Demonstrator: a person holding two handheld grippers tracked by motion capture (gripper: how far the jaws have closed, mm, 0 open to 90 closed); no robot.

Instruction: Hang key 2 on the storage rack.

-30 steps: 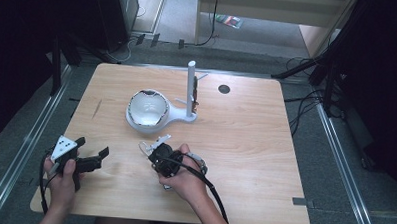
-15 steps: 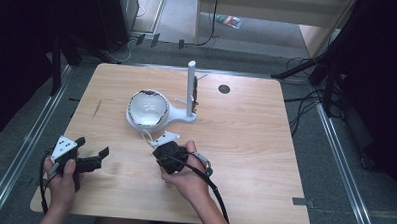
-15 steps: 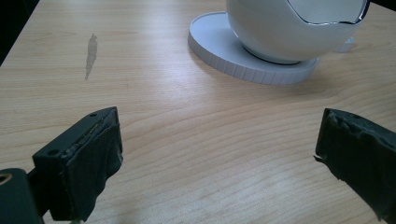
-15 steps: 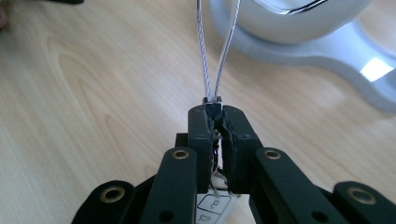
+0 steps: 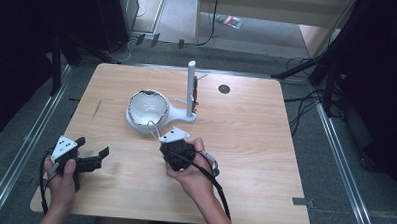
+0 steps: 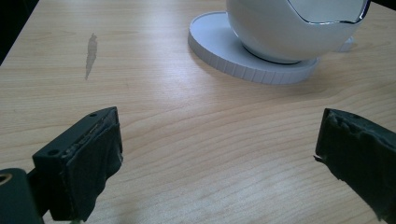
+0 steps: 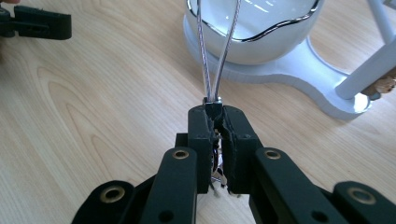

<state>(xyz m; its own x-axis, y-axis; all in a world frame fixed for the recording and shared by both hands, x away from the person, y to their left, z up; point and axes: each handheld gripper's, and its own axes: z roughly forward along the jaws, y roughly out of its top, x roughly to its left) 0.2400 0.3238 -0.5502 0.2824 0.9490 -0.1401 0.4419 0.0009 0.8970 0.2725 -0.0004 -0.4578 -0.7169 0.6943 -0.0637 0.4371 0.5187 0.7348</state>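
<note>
A white bowl (image 5: 147,107) with a silver wavy rim sits on a white stand (image 5: 179,115) that has an upright post (image 5: 191,84). My right gripper (image 5: 161,139) (image 7: 215,112) hovers just in front of the bowl, shut on a thin silver wire loop (image 7: 219,60) whose two strands run up over the rim into the bowl (image 7: 252,42). The loop's far end is hidden inside. My left gripper (image 5: 92,147) (image 6: 219,126) rests near the table's front left, open, with bare wood between its jaws and the bowl (image 6: 294,28) farther ahead.
A small brown item (image 5: 195,94) hangs on the post. A dark round hole (image 5: 224,88) lies in the wooden table (image 5: 265,159) behind the stand. The left gripper's jaw (image 7: 42,23) shows far off in the right gripper view. Metal rails and cables lie beyond the table.
My right gripper has risen a little and shifted toward the bowl with the wire loop still in it. The left hand has stayed in place.
</note>
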